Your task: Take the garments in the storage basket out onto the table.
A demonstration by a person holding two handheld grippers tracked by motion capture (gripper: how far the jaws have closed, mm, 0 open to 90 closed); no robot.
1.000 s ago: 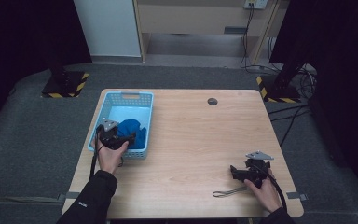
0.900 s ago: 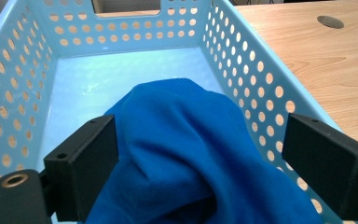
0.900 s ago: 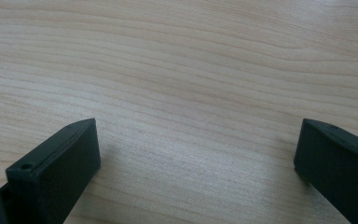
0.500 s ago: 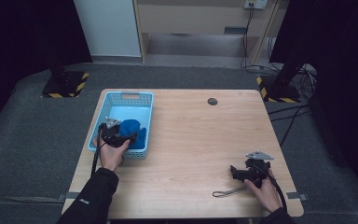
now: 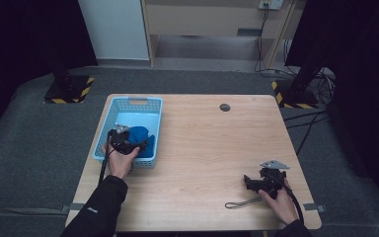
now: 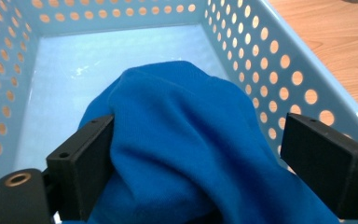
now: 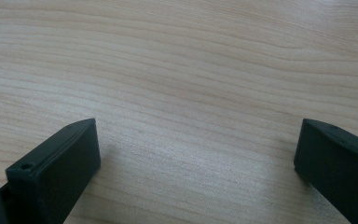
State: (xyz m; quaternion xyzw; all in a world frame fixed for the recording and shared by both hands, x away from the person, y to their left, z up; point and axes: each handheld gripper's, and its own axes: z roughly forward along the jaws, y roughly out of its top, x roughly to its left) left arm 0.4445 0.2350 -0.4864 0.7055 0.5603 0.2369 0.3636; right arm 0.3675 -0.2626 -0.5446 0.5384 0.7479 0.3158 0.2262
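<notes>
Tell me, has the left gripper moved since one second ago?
Yes. The left gripper has shifted slightly toward the table's middle, along the basket's near end.

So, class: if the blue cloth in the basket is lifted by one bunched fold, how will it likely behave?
The blue cloth lies in soft rounded folds, so it will probably droop and unfurl rather than hold its shape. Its knit surface suggests little slipping between the left hand-held gripper jaws. It looks light, and the basket should likely stay put.

A pale wooden desk (image 5: 202,148) stands on grey carpet (image 5: 39,148), with a small dark round disc (image 5: 224,107) near its far edge. Behind it are two black stands on yellow-and-black striped bases (image 5: 69,91), a white panel (image 5: 112,29) and trailing cables (image 5: 321,113).
</notes>
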